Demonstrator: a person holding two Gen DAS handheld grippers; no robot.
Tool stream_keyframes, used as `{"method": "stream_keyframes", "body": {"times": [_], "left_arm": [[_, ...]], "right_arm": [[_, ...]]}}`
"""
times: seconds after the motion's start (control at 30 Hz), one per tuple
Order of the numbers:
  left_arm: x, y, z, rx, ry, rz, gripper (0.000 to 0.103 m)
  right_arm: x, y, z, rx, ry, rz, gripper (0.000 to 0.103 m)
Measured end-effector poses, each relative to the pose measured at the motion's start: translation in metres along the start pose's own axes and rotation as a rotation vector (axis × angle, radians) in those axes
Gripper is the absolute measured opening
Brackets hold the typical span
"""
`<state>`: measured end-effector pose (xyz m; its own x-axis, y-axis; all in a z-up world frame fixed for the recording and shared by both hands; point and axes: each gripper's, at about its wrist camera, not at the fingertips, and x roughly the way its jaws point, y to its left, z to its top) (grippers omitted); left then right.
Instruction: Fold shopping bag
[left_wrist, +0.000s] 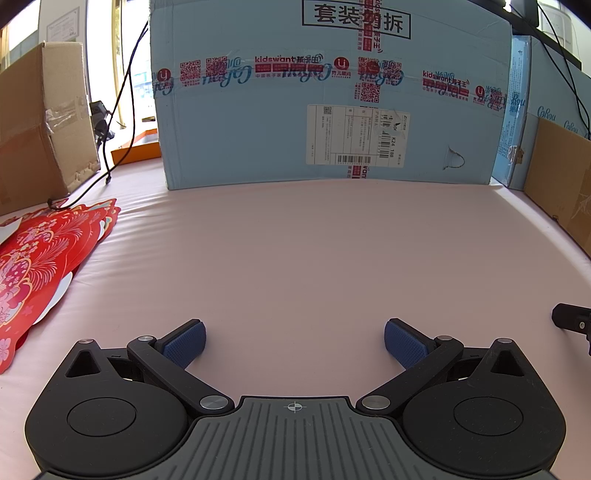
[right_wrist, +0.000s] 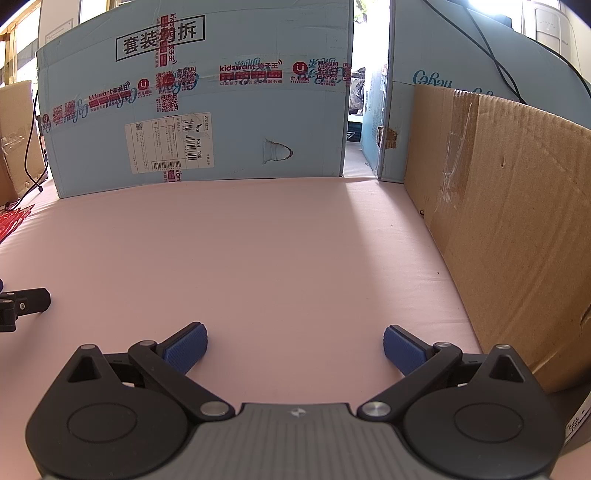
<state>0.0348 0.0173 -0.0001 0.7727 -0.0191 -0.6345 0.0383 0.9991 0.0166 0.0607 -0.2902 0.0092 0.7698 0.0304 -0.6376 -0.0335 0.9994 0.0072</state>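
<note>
So both grippers sit low over the pale pink table cover (left_wrist: 295, 258). Left gripper (left_wrist: 294, 343) has its blue-padded fingers spread wide, nothing between them; same for the right gripper (right_wrist: 294, 347). That red floral-print shopping bag (left_wrist: 40, 258) lies flat at the far left edge of the cover, well apart from either gripper. Big light-blue taped cardboard box (left_wrist: 332, 92) stands at the back, with a plain brown cardboard box (right_wrist: 509, 221) along the right side.

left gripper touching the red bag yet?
Apart. In the left wrist view the left gripper is open over bare pink tabletop, and the red floral shopping bag lies flat far to its left, with tabletop between them.
</note>
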Motion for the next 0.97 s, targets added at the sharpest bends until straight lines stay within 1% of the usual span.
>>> {"method": "stream_keyframes", "body": {"times": [0.97], "left_arm": [[0.0009,0.0027,-0.0003,-0.013,-0.004,-0.009,0.103]], "right_arm": [[0.0007,-0.0001,-0.0013,0.0,-0.001,-0.001,0.103]]}}
